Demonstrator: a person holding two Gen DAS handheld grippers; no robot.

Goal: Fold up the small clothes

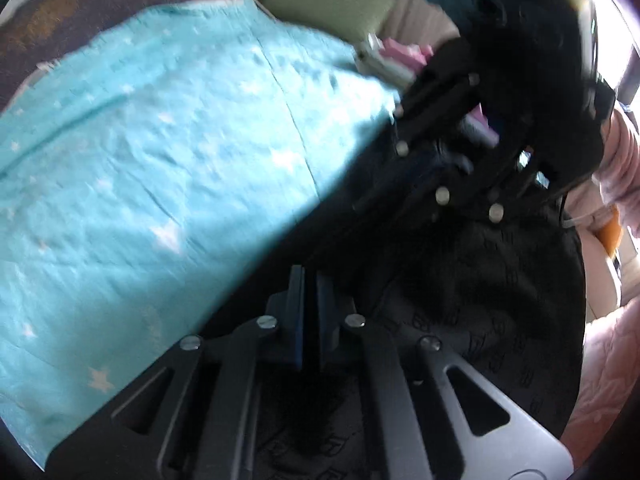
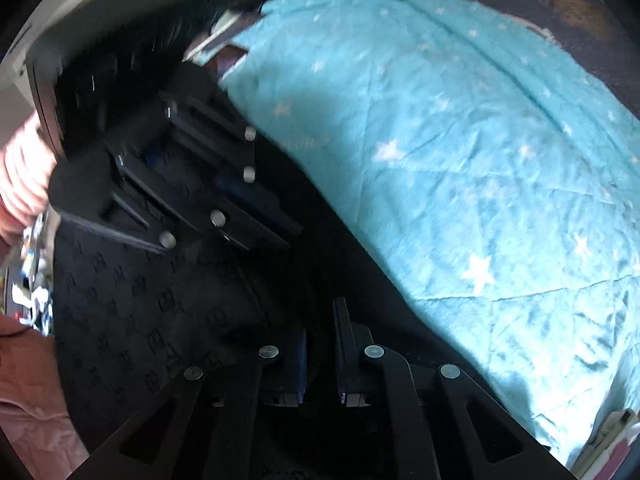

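Black patterned garment (image 1: 480, 280) lies on turquoise star blanket (image 1: 160, 160), along its edge. Left gripper (image 1: 310, 280) fingers nearly together, pinching garment. Right gripper (image 2: 322, 320) narrow on same garment, beside left.

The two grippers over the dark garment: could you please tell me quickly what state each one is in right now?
Left gripper: closed on the edge of the black garment.
Right gripper: closed on the same garment, beside the turquoise star blanket.
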